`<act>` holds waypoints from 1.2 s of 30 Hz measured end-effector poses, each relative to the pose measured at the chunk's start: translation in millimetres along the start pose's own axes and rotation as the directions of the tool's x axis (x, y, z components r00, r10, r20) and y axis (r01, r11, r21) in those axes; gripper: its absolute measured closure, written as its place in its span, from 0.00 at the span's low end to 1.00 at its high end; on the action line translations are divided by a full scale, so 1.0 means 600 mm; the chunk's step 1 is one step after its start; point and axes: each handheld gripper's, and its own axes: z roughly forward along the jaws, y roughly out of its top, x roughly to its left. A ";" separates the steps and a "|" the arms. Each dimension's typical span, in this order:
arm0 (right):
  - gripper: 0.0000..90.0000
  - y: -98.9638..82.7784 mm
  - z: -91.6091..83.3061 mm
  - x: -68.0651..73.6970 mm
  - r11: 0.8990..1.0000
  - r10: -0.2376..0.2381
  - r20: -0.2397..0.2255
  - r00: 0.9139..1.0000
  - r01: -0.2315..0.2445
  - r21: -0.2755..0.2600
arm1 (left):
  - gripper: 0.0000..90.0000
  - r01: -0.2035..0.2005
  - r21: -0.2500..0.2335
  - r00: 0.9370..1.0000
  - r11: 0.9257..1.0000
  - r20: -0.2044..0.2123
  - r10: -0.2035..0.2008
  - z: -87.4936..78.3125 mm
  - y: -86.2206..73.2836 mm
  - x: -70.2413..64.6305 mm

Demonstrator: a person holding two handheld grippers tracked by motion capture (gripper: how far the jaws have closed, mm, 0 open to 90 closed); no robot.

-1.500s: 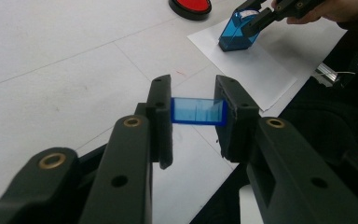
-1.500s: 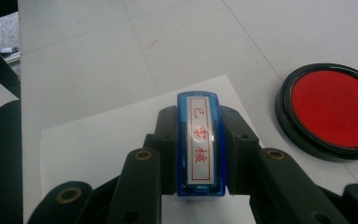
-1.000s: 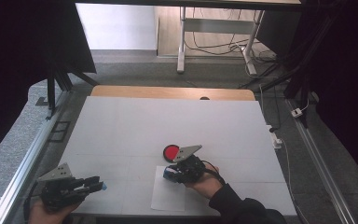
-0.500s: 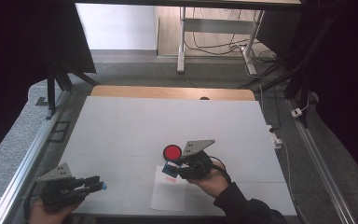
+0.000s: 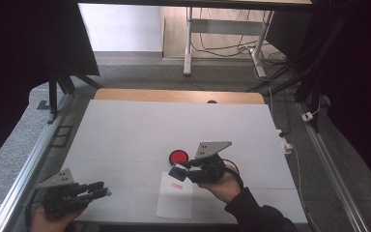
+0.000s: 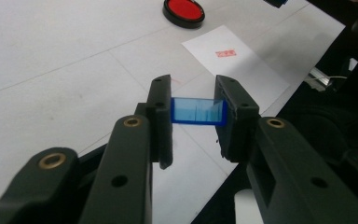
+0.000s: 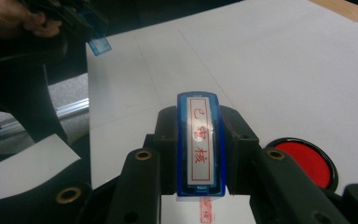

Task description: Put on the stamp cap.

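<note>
Lifted clear of the sheet of paper (image 5: pixel 175 194) since the earlier frames, the right gripper (image 5: pixel 182 170) now hangs above the sheet's top edge, its jaws clamped on a blue stamp (image 7: pixel 201 144) whose label carries red characters. A red rectangular imprint (image 6: pixel 225 53) sits near the top of the paper, so the stamping looks done and the lift-away is the step in hand. The left gripper (image 5: pixel 101 191) has not shifted; it rests at the near left corner of the white table (image 5: pixel 125 130), jaws closed on a small blue cap (image 6: pixel 199 111), probably the stamp's cover.

To finish well, I would carry the stamp straight up before swinging it sideways, keeping the inked face off the paper so the mark does not smear. If the cap goes back on, the two pieces need to meet square, over bare table.

Just beside the stamp lies the round red ink pad (image 5: pixel 178 156), close enough to clip on a low pass. Room is generous toward the far side and between the hands; the left gripper sits close to the table's near edge.
</note>
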 end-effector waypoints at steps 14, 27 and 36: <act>0.79 0.018 -0.016 0.009 0.996 0.015 -0.074 0.997 -0.022 -0.089 | 0.76 -0.063 -0.080 0.990 0.995 0.120 0.073 0.010 0.019 -0.008; 0.79 0.033 -0.024 0.020 0.983 0.012 -0.164 0.986 -0.042 -0.177 | 0.76 -0.142 -0.165 0.955 0.976 0.238 0.179 0.036 0.050 -0.027; 0.79 0.044 -0.022 0.032 0.977 -0.016 -0.210 0.978 -0.029 -0.209 | 0.76 -0.184 -0.201 0.917 0.962 0.318 0.242 0.066 0.073 -0.042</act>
